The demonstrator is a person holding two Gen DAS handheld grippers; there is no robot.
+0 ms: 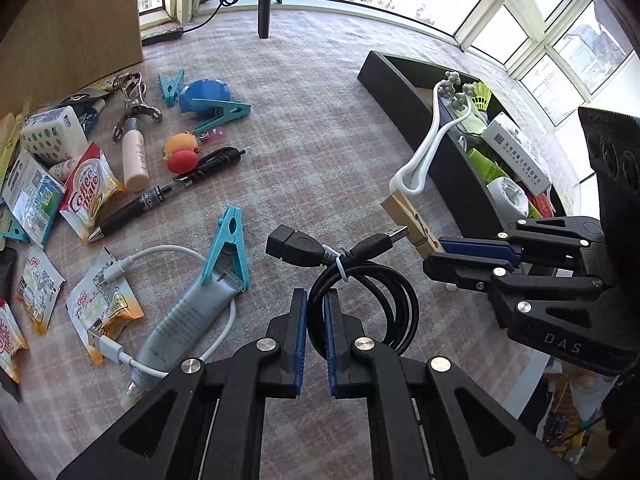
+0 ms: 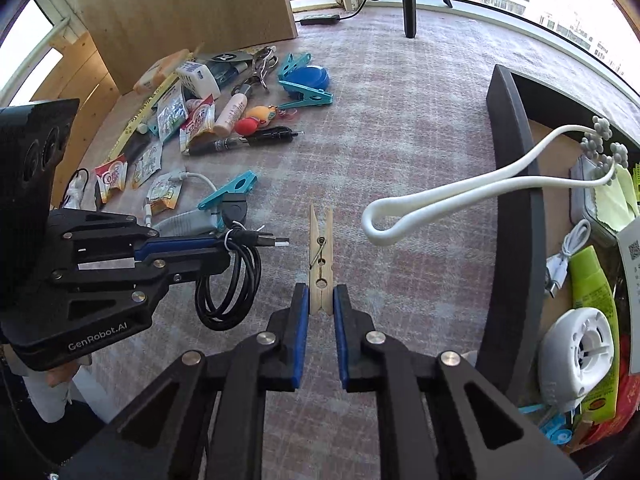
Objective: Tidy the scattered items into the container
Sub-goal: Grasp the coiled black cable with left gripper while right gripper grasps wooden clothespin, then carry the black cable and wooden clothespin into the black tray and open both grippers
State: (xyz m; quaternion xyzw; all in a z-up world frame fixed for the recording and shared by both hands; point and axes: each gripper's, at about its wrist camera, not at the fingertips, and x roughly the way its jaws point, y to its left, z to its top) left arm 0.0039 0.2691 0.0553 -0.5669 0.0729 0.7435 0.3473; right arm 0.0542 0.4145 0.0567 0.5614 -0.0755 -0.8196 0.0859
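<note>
Container contents cropped (right edge)

From the left wrist we look steeply down along our own left gripper, close over the checked cloth, with the scattered items at the left of the frame, the dark container at the upper right and the windows across the top. From the right wrist we look down just as steeply along the right gripper, again close above the cloth, with the container at the right edge of the frame. Both views share the scattered items, the container and the white looped massager, and each sees the other gripper at its side: the right one at the right of the left view, the left one at the left of the right view.
</note>
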